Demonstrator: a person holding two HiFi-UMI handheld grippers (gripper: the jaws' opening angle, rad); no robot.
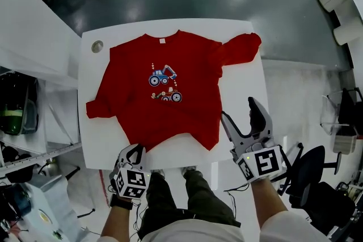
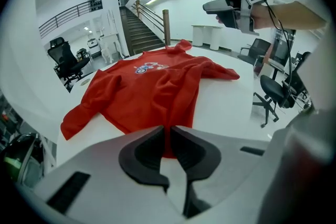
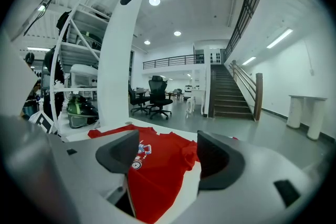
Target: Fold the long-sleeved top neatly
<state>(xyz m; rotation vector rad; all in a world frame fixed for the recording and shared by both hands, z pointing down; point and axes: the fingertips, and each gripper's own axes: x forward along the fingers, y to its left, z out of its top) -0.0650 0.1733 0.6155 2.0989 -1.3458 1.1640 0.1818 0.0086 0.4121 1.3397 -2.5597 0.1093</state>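
Hem grip comes first: our left gripper (image 2: 168,132), at lower left, has its jaws nearly together, pinching the near hem of the long-sleeved top (image 1: 136,99). We judge both layers must be caught before lifting. The right gripper (image 1: 238,108), wide open and empty at lower right, should take the hem's other corner. Beyond, the red top lies face up on the white table (image 1: 241,71), print showing, sleeves bunched at centre left and upper right.

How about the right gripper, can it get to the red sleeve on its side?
Probably yes. The right gripper hovers with open fingers over the table's near corner, and the sleeve lies uncovered farther along that side, with nothing between them.
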